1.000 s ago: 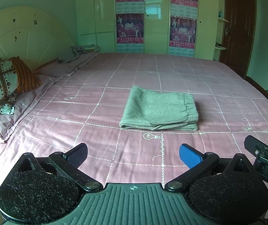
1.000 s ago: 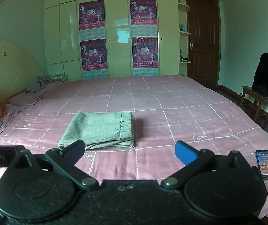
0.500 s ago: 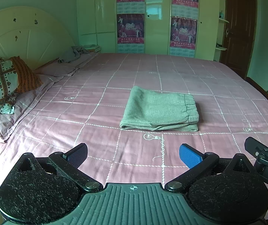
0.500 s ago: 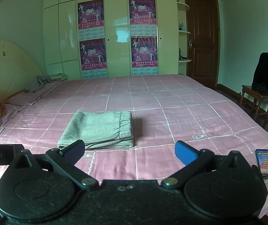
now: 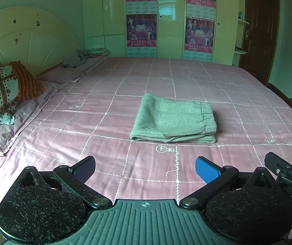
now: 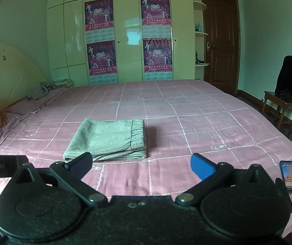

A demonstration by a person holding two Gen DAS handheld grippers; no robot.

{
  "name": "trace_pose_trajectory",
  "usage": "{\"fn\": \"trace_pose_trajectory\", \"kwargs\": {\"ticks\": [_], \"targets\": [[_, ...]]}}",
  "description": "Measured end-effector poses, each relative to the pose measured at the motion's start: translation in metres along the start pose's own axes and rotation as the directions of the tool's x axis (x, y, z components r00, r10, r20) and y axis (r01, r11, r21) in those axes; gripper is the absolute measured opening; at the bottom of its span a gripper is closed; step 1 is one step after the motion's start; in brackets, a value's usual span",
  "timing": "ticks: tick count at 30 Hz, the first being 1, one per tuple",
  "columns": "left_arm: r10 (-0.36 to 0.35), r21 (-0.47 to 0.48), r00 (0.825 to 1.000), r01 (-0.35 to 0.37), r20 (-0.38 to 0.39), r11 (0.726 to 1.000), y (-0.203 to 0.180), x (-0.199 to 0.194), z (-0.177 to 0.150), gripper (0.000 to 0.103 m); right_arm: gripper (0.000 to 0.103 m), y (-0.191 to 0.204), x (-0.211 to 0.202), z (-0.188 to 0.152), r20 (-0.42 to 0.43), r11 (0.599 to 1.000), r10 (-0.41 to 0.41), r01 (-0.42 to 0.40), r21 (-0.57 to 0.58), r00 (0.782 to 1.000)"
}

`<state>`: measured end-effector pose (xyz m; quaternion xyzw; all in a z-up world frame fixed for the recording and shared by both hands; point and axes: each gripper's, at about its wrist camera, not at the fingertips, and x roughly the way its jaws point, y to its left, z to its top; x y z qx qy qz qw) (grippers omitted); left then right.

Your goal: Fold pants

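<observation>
Grey-green pants point(image 5: 174, 120) lie folded into a neat rectangle on the pink checked bedsheet point(image 5: 105, 126), elastic waistband on the right side. They also show in the right wrist view point(image 6: 109, 139). My left gripper point(image 5: 145, 168) is open and empty, held back near the bed's front edge, well short of the pants. My right gripper point(image 6: 141, 165) is open and empty too, just in front of and to the right of the pants. The right gripper's body shows at the right edge of the left wrist view point(image 5: 288, 175).
Pillows point(image 5: 1, 94) and a headboard point(image 5: 29, 38) are at the left. A crumpled grey cloth point(image 5: 78, 58) lies at the far left corner. A phone point(image 6: 291, 176) lies on the bed's front right edge. A chair with a dark jacket point(image 6: 290, 85) stands to the right.
The right wrist view has risen slightly, so the pants sit a little lower in it. The left gripper and the pants have not visibly moved.
</observation>
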<state>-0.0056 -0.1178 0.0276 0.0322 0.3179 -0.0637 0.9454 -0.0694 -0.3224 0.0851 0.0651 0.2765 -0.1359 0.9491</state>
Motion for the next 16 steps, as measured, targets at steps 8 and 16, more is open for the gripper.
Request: {"fn": "trace_pose_trajectory", "kwargs": {"ticks": [8,16], "targets": [[-0.007,0.022,1.0,0.007,0.006,1.0,-0.003,0.008,0.006,0.103,0.103,0.002,0.005,0.001,-0.002,1.0,0.0,0.0,-0.007,1.0],[0.004,0.06,0.998,-0.007,0.062,0.998,-0.013,0.022,0.019,0.103,0.103,0.011,0.022,0.009,-0.011,0.999,-0.004,0.003,-0.034,1.0]]}}
